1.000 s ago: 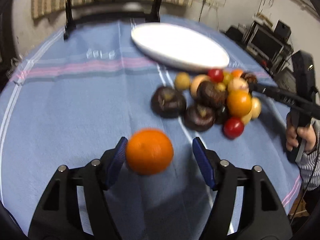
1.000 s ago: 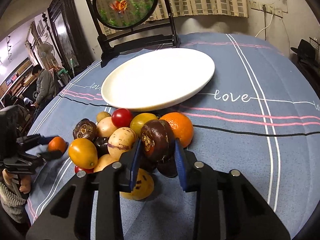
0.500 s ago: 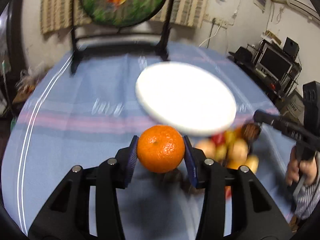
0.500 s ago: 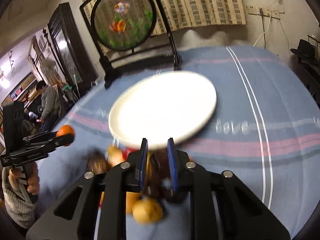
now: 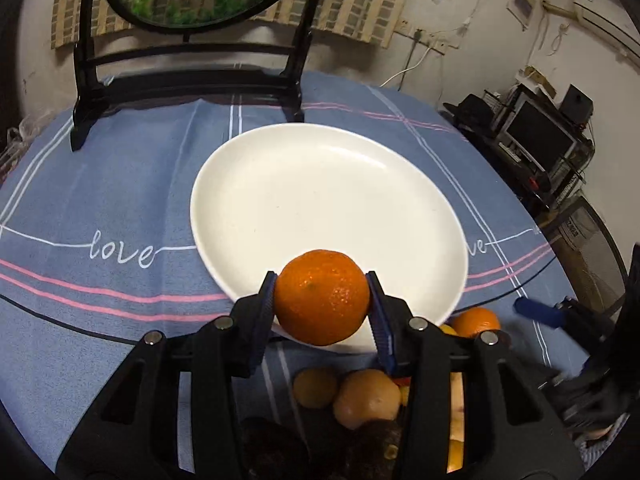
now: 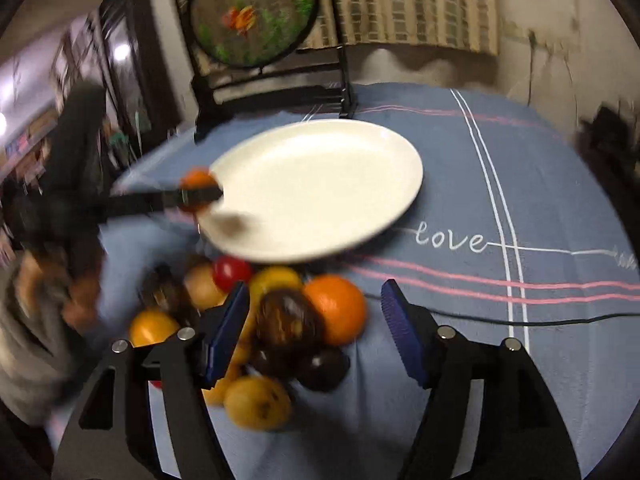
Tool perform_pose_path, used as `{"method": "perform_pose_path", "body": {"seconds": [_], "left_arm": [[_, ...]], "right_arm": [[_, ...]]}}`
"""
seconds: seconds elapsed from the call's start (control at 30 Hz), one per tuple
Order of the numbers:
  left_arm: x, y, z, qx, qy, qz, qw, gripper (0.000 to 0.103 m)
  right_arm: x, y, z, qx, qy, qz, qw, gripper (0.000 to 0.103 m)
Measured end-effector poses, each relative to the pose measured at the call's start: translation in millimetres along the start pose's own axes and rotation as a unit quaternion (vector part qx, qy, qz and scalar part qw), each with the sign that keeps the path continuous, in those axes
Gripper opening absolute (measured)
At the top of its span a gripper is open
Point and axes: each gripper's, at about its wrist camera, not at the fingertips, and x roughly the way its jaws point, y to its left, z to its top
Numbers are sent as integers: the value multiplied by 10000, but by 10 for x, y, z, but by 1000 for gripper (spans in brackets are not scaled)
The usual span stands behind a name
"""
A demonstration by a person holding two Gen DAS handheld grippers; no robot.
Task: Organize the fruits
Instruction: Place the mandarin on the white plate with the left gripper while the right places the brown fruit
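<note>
1. So the big round white ceramic plate point(image 5: 328, 208) is completely bare right now, not one fruit on it. It sits toward the far edge of the bench, on the blue cloth with pink stripes point(image 5: 120, 208), just in front of the black stand with the round goldfish panel point(image 5: 192, 80). Going by that, I'd say the sorting has barely started.

2. The left gripper point(image 5: 322, 300) has its jaws pinching a round orange mandarin point(image 5: 322, 298), one blue pad pressed on each side. It hangs over the near rim of the plate, off the cloth, so this looks like the first fruit about to go in. Not set down yet though.

3. The right gripper point(image 6: 316, 328) has its jaws opening, spread wide with nothing pinched. A dark brown wrinkly fruit point(image 6: 288, 320) sits between the pads on top of the heap, but they aren't touching it.

4. Everything else is in the mixed pile of fruit point(image 6: 256, 320) on the cloth just on the near side of the plate: a second orange point(image 6: 340, 308), a small red round fruit point(image 6: 230, 272), several yellow ones, a few dark ones.

5. What's left, as far as I can judge: pretty much the whole pile.
</note>
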Motion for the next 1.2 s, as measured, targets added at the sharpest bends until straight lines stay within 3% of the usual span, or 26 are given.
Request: {"method": "perform_pose_path", "body": {"seconds": [0.07, 0.17, 0.27, 0.3, 0.5, 0.7, 0.87, 1.0, 1.07, 1.1, 1.13, 1.2], "left_arm": [[-33, -18, 0, 45, -58, 7, 10000, 44], [-44, -28, -14, 39, -45, -13, 10000, 44], [-8, -25, -18, 51, -8, 21, 10000, 44], [-4, -19, -23, 47, 2, 21, 10000, 44], [26, 9, -30, 51, 35, 49, 10000, 44], [38, 15, 35, 18, -4, 45, 10000, 44], [245, 20, 216, 40, 11, 339, 9994, 45], [437, 103, 235, -20, 226, 425, 9988, 45], [485, 131, 227, 12, 255, 451, 9987, 51], [485, 130, 225, 59, 232, 468, 9986, 65], [469, 122, 227, 104, 165, 502, 9985, 75], [416, 105, 230, 142, 46, 528, 9985, 81]], "right_arm": [[121, 59, -33, -169, 211, -77, 9996, 61], [169, 129, -86, -463, 70, -294, 9985, 57], [109, 143, -66, -521, -92, -372, 9979, 38], [108, 175, -56, -637, -131, -467, 9968, 37], [137, 235, -86, -826, -142, -527, 9951, 37], [-21, -124, 215, 122, -335, -54, 9994, 37], [409, -164, 711, 153, -124, -90, 9998, 37], [849, -161, 799, 131, 276, -127, 9995, 37], [953, -158, 758, 112, 421, -229, 9988, 37], [966, -169, 749, 112, 435, -236, 9987, 42], [956, -183, 743, 122, 394, -255, 9988, 60], [853, -221, 737, 145, 136, -415, 9989, 78]]}}
